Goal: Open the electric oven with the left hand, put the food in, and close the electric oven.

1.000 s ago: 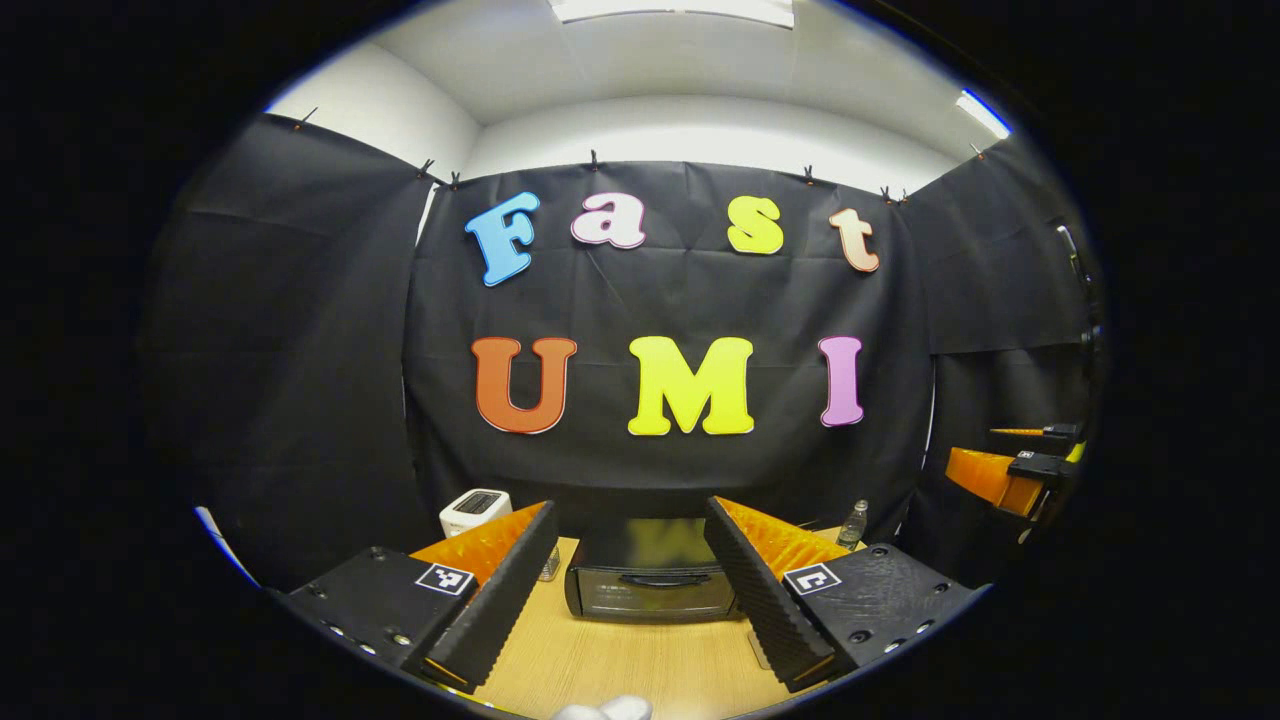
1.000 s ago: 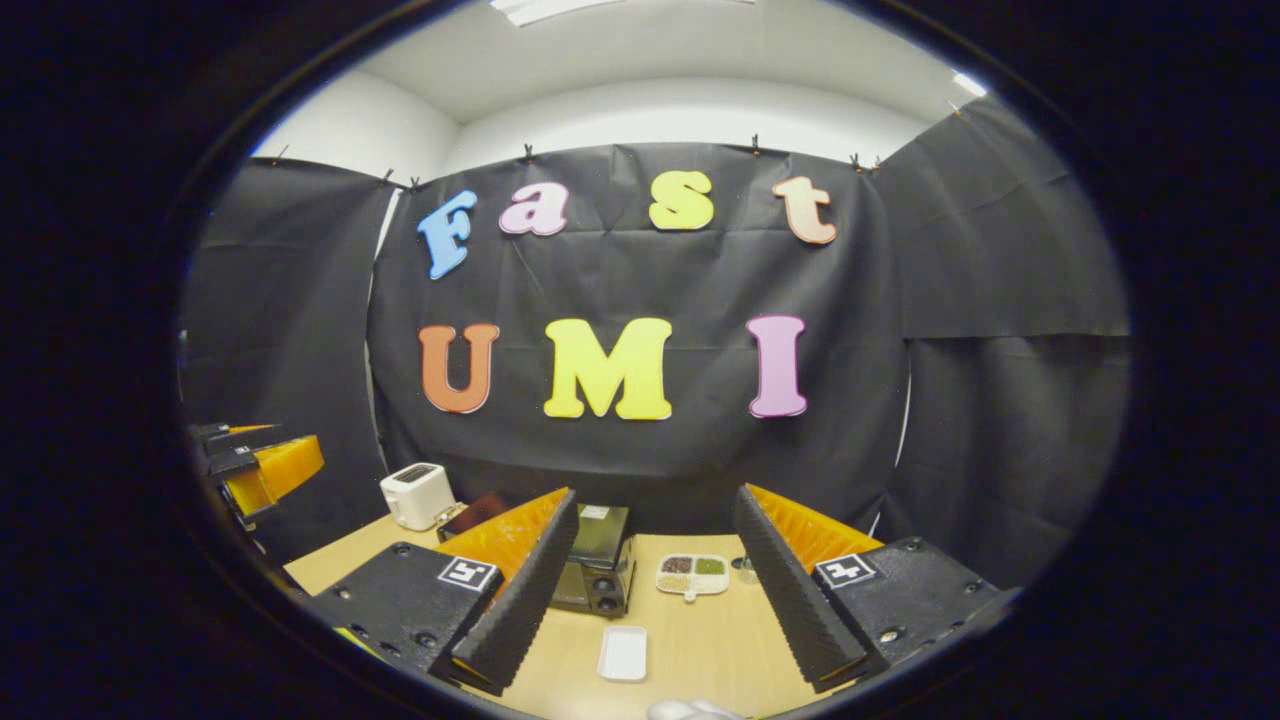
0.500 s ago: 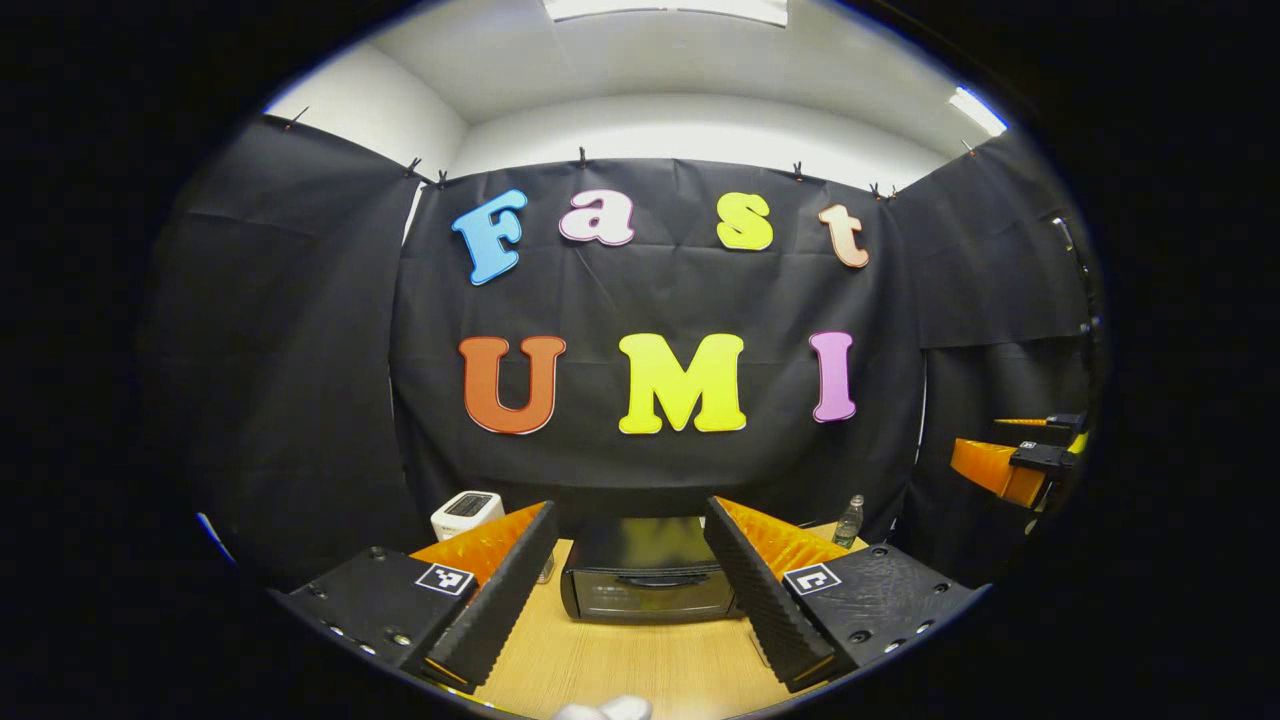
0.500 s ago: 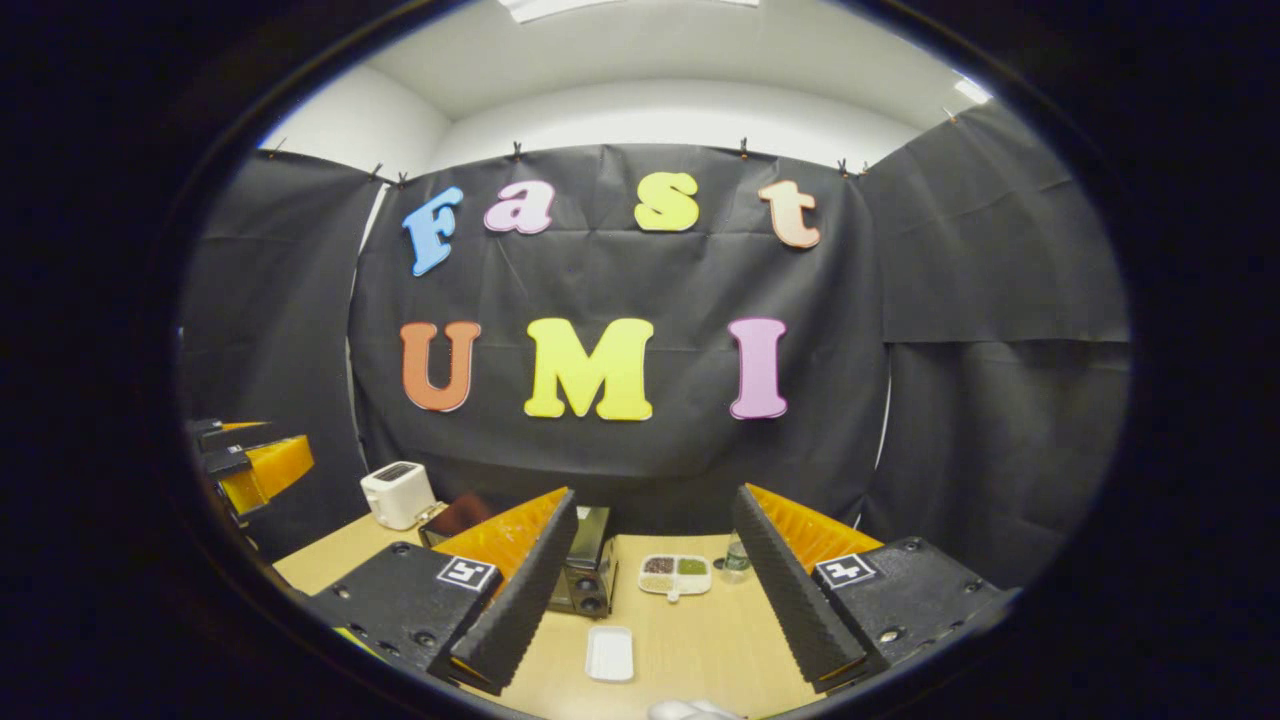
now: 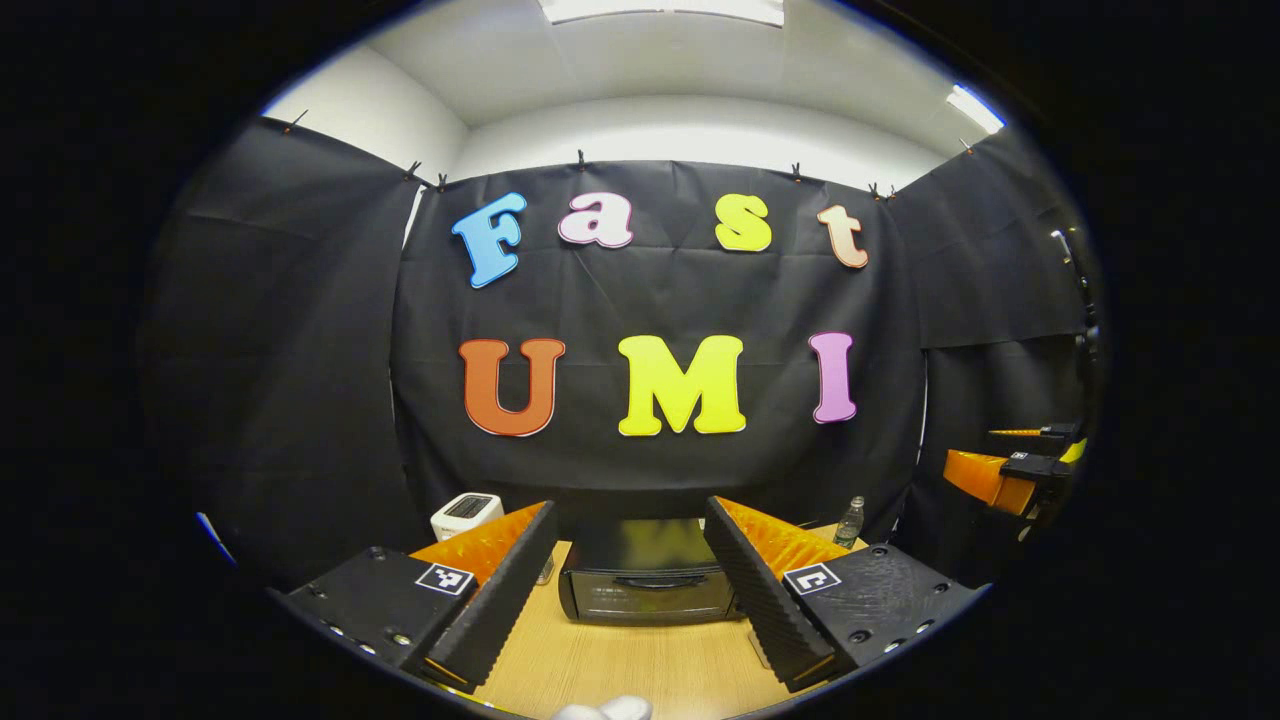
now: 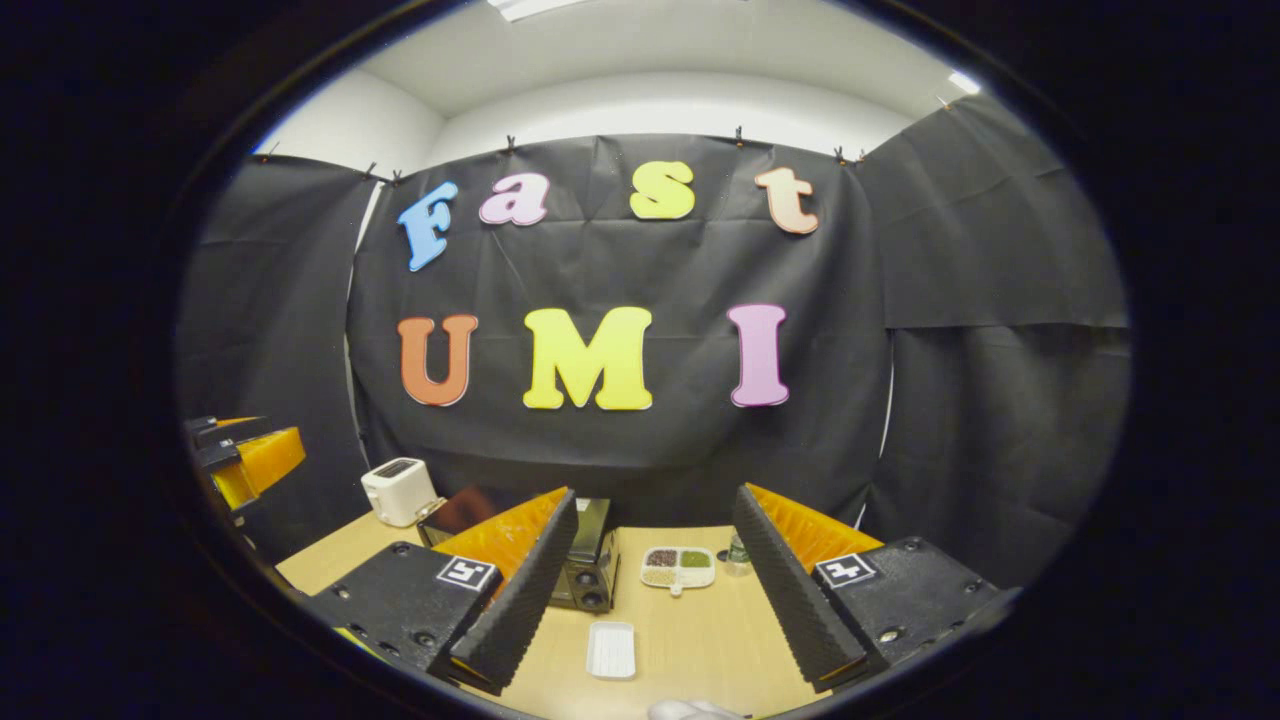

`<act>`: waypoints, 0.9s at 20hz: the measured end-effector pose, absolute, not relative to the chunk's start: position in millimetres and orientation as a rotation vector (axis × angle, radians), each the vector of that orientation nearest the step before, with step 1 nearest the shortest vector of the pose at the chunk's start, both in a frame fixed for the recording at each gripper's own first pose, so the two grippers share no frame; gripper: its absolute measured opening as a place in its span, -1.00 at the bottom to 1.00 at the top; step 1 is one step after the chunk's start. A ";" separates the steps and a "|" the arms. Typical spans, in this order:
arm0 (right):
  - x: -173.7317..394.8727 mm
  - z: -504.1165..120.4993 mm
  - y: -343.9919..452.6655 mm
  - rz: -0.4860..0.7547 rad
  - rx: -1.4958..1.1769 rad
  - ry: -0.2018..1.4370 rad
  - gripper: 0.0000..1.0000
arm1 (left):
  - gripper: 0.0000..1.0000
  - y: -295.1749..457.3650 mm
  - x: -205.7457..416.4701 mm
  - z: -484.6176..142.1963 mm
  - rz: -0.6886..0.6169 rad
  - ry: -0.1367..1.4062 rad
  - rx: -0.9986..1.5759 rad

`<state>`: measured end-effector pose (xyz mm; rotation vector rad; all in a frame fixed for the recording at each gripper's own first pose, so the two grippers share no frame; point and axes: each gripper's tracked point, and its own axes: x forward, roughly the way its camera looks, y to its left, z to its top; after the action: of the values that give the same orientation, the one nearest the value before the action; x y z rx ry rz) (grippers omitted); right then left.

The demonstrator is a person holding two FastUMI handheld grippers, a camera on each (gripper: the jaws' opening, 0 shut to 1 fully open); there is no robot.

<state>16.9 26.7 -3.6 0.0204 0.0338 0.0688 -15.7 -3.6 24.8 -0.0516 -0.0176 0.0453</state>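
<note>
I hold the left gripper (image 5: 630, 590) above the near part of the counter (image 5: 640, 670), and its jaws are released with nothing between them. Straight ahead, between its two fingers, I see the oven (image 5: 645, 585) standing on the counter with its door closed. A white toaster (image 5: 470, 512) stands to the left of the oven and a small bottle (image 5: 850, 520) to the right. The right gripper (image 6: 650, 600) is also released and grasps nothing. In the right gripper view the oven (image 6: 590, 570) is partly hidden behind one finger, a divided dish with food (image 6: 680, 567) lies just beside it, and a white tray (image 6: 611, 650) lies nearer to me.
</note>
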 end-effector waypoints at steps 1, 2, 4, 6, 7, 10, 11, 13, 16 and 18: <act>17.1 -3.9 26.3 0.071 0.016 0.032 0.82 | 0.94 -3.5 -16.9 25.1 0.049 -0.019 -0.052; 18.7 -3.6 27.3 0.076 0.015 0.031 0.82 | 0.94 -3.9 -17.1 24.5 0.052 -0.018 -0.053; 19.0 -4.9 26.7 0.084 0.018 0.031 0.82 | 0.94 -4.2 -16.6 25.7 0.060 -0.020 -0.055; 20.0 -6.3 25.4 0.092 0.024 0.035 0.82 | 0.94 -4.8 -16.1 26.5 0.065 -0.018 -0.055; 21.1 -6.9 25.4 0.096 0.025 0.037 0.82 | 0.94 -5.7 -15.5 25.4 0.067 -0.016 -0.055; 23.8 -10.0 24.9 0.105 0.027 0.044 0.82 | 0.94 -7.4 -15.3 21.3 0.072 -0.003 -0.049; 24.5 -11.2 24.5 0.108 0.028 0.046 0.80 | 0.94 -8.8 -15.2 20.8 0.071 0.000 -0.048; 24.9 -14.7 24.0 0.112 0.030 0.055 0.82 | 0.94 -12.3 -15.9 18.5 0.068 0.007 -0.042; 25.5 -17.6 24.1 0.116 0.034 0.063 0.82 | 0.94 -13.6 -14.0 14.8 0.068 0.017 -0.041; 27.5 -18.7 23.1 0.116 0.034 0.066 0.82 | 0.94 -13.8 -13.4 13.5 0.069 0.021 -0.043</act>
<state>27.5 23.1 -18.7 0.0339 0.0664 0.1157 -13.4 -13.8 13.5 -0.0425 0.0211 0.0689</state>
